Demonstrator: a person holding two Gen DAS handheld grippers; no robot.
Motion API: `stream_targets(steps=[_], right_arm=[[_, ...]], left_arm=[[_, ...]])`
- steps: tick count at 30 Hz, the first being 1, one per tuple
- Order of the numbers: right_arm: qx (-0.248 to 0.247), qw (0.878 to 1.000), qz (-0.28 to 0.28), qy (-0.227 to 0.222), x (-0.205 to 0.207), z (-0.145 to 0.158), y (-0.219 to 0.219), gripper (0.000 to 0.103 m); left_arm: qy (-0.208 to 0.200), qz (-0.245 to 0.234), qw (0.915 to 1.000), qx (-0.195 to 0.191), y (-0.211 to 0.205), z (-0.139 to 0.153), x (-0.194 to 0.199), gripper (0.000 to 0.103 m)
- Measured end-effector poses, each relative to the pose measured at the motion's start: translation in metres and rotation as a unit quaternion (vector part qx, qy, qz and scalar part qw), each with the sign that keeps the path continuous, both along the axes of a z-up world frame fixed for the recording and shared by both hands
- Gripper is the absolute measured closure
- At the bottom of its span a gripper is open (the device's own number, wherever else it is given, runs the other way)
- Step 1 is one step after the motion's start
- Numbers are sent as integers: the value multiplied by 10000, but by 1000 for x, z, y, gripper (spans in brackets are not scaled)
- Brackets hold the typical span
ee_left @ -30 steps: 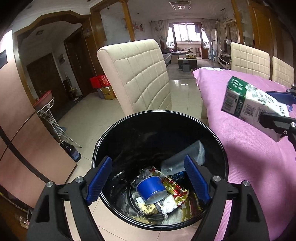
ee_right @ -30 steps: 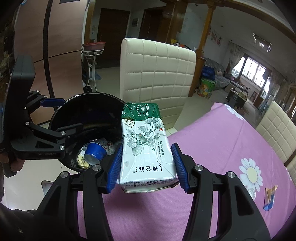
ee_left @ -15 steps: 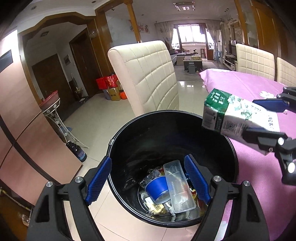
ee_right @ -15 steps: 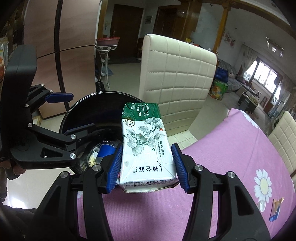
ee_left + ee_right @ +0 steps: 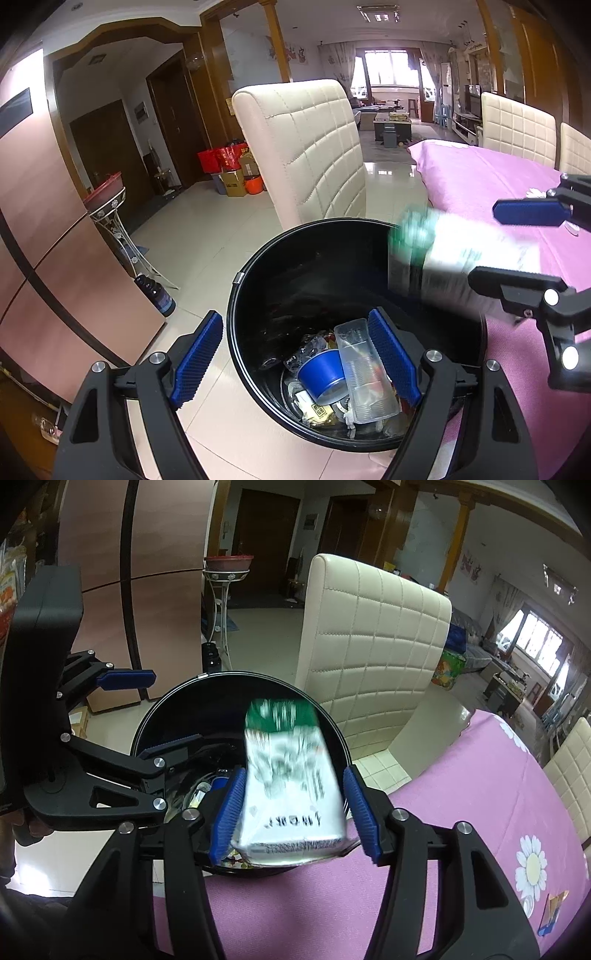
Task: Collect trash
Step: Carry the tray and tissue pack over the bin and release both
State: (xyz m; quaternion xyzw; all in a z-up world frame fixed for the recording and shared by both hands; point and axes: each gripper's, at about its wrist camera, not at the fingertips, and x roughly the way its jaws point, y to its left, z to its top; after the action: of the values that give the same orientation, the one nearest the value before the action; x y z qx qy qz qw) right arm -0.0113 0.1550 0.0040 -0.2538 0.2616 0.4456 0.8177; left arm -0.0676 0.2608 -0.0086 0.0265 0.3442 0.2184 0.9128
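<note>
A black round trash bin [image 5: 238, 277] [image 5: 258, 674] stands on the floor by the table, holding a blue cup [image 5: 321, 369], a clear plastic box [image 5: 362, 369] and wrappers. My left gripper [image 5: 295, 354] [image 5: 147, 712] hovers open over the bin's near rim, gripping nothing. My right gripper [image 5: 293, 812] [image 5: 524, 247] is over the bin's table side and its jaws are opening. A green-and-white tissue pack [image 5: 291, 786] [image 5: 443, 266] is between them, motion-blurred, with a gap at the right pad.
A cream quilted chair [image 5: 306, 155] [image 5: 373, 646] stands just behind the bin. The table under a pink cloth [image 5: 480, 177] [image 5: 461, 794] borders the bin, with a small wrapper [image 5: 554, 912] on it. A dark bottle [image 5: 155, 295] and a plant stand [image 5: 107, 199] are on the floor.
My right gripper carried the tissue pack from above the table to over the bin. Its jaws have widened and the pack, sharp before, is now blurred and slipping. The left gripper stayed open.
</note>
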Motion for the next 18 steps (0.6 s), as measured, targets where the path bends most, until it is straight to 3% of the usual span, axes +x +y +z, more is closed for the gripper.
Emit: stream_targets(steps=[9, 18], right_arm=[[-11, 9999, -124, 16, 5, -2, -8, 41], [16, 9986, -532, 65, 18, -5, -38, 39]], left_arm=[[9, -28, 10000, -46, -2, 0, 1, 24], [63, -363, 9993, -52, -27, -2, 15, 24]])
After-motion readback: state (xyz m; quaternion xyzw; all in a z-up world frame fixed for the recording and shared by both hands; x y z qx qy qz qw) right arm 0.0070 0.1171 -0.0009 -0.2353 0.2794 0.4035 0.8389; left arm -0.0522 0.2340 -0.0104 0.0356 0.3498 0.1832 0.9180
